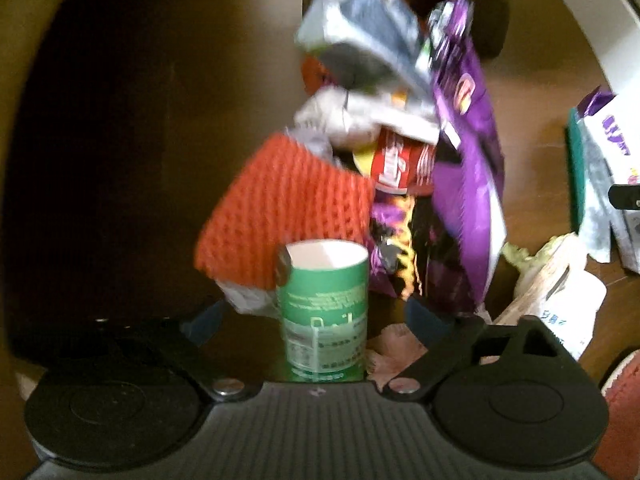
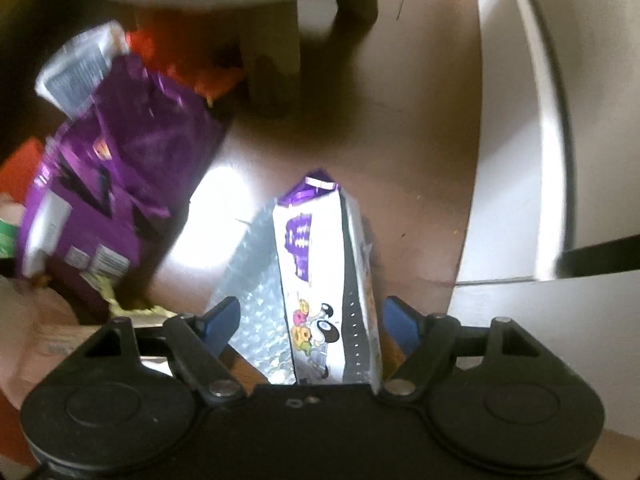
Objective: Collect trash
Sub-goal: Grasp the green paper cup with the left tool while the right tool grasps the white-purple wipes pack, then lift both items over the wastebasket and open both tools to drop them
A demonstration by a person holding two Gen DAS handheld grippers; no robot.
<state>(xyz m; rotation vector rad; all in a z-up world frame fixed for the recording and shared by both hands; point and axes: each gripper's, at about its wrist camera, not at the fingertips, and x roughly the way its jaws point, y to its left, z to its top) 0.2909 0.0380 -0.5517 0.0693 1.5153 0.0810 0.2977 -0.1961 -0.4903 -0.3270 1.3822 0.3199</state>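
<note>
In the left wrist view my left gripper point(image 1: 316, 316) is open around a green paper cup point(image 1: 326, 304); its blue fingertips point(image 1: 204, 316) stand well clear of the cup's sides. Behind the cup is an orange woven basket point(image 1: 280, 208) stuffed with trash: a purple snack bag point(image 1: 468, 168), a red can point(image 1: 400, 160) and silver wrappers point(image 1: 360, 28). In the right wrist view my right gripper point(image 2: 312, 316) is open around a white and purple carton point(image 2: 324, 280) and a silver foil wrapper point(image 2: 260, 304); neither fingertip touches them.
Brown wooden floor point(image 2: 400, 140). A crumpled paper bag point(image 1: 548, 280) lies right of the basket. White furniture point(image 2: 520, 160) stands at the right, and a white stool point(image 2: 240, 0) at the back. The image is blurred by motion.
</note>
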